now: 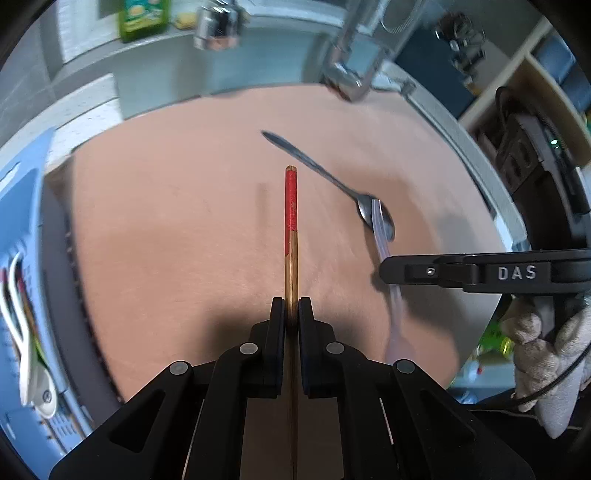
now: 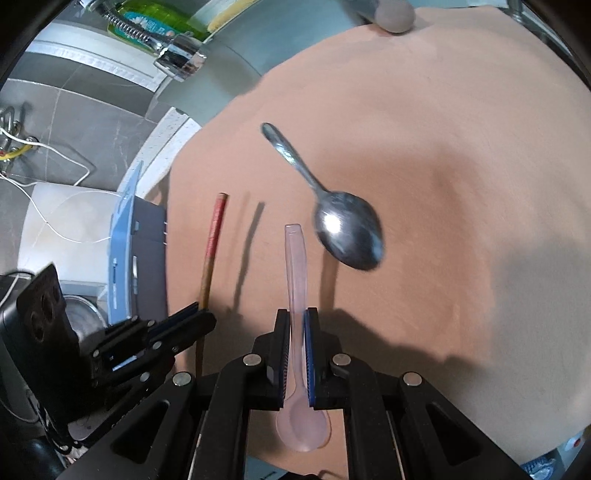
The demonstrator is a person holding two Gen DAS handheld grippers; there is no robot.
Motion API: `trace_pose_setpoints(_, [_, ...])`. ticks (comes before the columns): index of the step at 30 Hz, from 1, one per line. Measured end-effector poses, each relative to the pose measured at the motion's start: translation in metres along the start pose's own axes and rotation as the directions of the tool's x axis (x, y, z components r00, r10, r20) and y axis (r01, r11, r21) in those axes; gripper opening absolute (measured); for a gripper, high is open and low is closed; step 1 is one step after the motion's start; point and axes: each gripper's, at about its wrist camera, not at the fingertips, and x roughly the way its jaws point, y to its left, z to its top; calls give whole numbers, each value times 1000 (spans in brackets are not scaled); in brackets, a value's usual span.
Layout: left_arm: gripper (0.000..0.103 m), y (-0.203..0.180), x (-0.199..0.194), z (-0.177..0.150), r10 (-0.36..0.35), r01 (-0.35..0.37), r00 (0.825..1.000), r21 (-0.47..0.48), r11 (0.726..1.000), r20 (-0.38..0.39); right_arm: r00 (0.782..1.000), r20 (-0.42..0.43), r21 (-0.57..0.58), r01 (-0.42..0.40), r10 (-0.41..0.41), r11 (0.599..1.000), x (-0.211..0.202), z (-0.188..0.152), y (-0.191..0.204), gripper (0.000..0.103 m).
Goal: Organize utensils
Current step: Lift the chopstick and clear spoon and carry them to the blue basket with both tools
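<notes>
Item: left gripper (image 1: 291, 310) clenched on red-banded chopstick (image 1: 291, 206), right gripper (image 2: 296, 321) clamped on clear plastic spoon (image 2: 295, 258), both lifted off the mat (image 2: 443, 147), apparently for sorting; steel spoon (image 2: 347, 229) lies at one o'clock.

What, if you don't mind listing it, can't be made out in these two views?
- Chopstick: its lower end is hidden by the left gripper.
- Blue rack: contents cut off by the left view's edge.
- Metal spoon: motion-blurred.
- Green bottle: label too blurred to read.
</notes>
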Motion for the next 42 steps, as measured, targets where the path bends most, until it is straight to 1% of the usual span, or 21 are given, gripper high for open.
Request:
trace_pose_setpoints(4, [6,6,-14,-1,6,-4,999,-45,999,44,999,13,-40,-33,33,999,-5,12,21,7])
trace_pose_setpoints(8, [6,23,-32,-3,17,-9,996,-95,995,88,997,28,-83,-71,74,994,-11,23,46,7])
trace_pose_setpoints(13, [6,50,-67,0,31,-6,987,-153,988,158,992,29,-136,-116,121,984,-13,33,82,7])
trace_pose_setpoints(16, [6,72,-88,-1,77,-41,979,-186,982,190,989,24,-191,-136,143,972,-7,38,114,7])
trace_pose_setpoints(19, [6,103,-104,-8,118,-66,972,-243,968,204,987,0,-234,-157,162,959,8,41,147,7])
trace_pose_setpoints(20, [6,116,-108,-11,143,-85,969,-268,960,204,986,-7,-243,-162,165,956,13,42,154,7])
trace_pose_setpoints(23, [6,144,-113,-19,185,-115,963,-321,940,196,985,-36,-276,-173,169,945,36,41,185,7])
trace_pose_setpoints(24, [6,156,-116,-25,205,-131,960,-344,930,191,984,-47,-283,-178,172,943,42,41,192,7])
trace_pose_setpoints(26, [6,172,-115,-31,232,-152,956,-375,915,179,984,-63,-308,-177,165,935,58,39,213,7])
trace_pose_setpoints(28, [6,186,-112,-37,240,-155,956,-405,901,167,986,-72,-331,-165,150,929,73,36,230,7])
trace_pose_setpoints(30, [6,196,-108,-41,260,-177,954,-417,891,151,987,-82,-343,-156,136,926,86,35,241,7])
trace_pose_setpoints(35, [6,213,-102,-45,267,-184,954,-442,878,134,993,-91,-398,-103,72,911,120,32,268,7])
trace_pose_setpoints(38, [6,222,-98,-46,274,-192,954,-454,870,123,995,-95,-417,-71,35,906,137,32,275,7])
trace_pose_setpoints(42, [6,230,-92,-46,284,-209,953,-453,866,104,996,-93,-444,-37,-5,895,154,33,283,7])
